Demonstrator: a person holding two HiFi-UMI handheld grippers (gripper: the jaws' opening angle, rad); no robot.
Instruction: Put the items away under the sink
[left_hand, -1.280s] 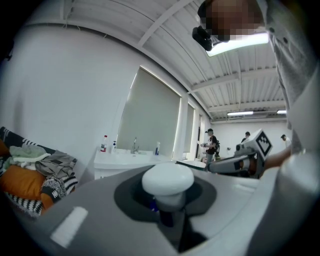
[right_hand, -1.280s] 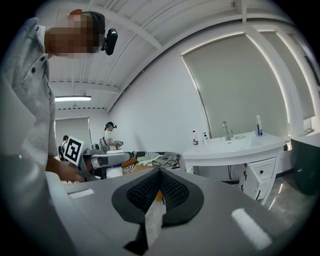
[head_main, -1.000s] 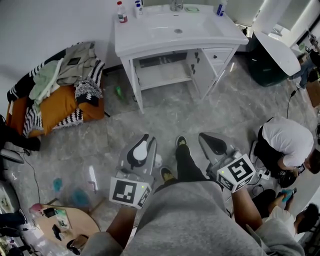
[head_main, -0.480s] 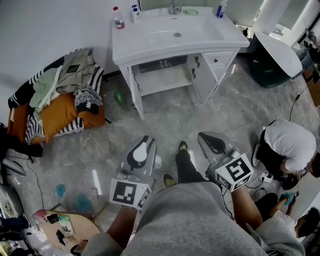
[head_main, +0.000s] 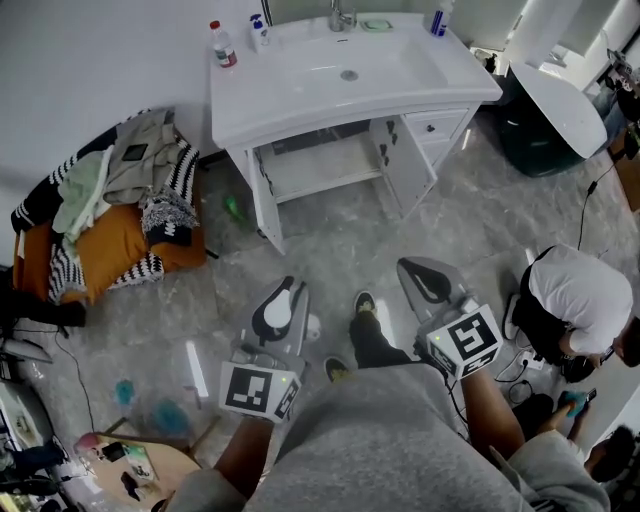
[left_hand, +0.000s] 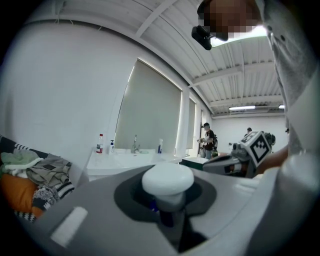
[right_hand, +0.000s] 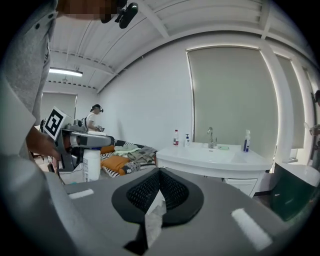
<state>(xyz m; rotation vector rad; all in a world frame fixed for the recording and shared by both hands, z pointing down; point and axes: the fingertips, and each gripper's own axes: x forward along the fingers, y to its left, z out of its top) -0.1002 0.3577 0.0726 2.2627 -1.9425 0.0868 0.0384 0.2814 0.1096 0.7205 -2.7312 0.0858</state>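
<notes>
The white sink cabinet (head_main: 250, 110) stands ahead, its door (head_main: 400, 150) swung open on a bare shelf (head_main: 320, 165). On its top stand a red-capped bottle (head_main: 220, 45), a pump bottle (head_main: 258, 30) and a blue spray bottle (head_main: 440, 18). My left gripper (head_main: 283, 300) is shut on a white bottle (right_hand: 91, 164), whose round white cap (left_hand: 167, 180) fills the left gripper view. My right gripper (head_main: 425, 285) is shut on a thin whitish sheet (right_hand: 155, 215); what the sheet is cannot be made out. Both grippers hang over the floor, well short of the cabinet.
A green bottle (head_main: 233, 208) lies on the floor left of the cabinet. Clothes are piled on an orange cushion (head_main: 110, 230) at the left. A person (head_main: 575, 300) crouches at the right. A dark bin (head_main: 540, 140) stands right of the cabinet. A round wooden table (head_main: 130, 465) is at the lower left.
The cabinet has come closer and lower in the head view as the person steps toward it. Both grippers keep their hold and their place.
</notes>
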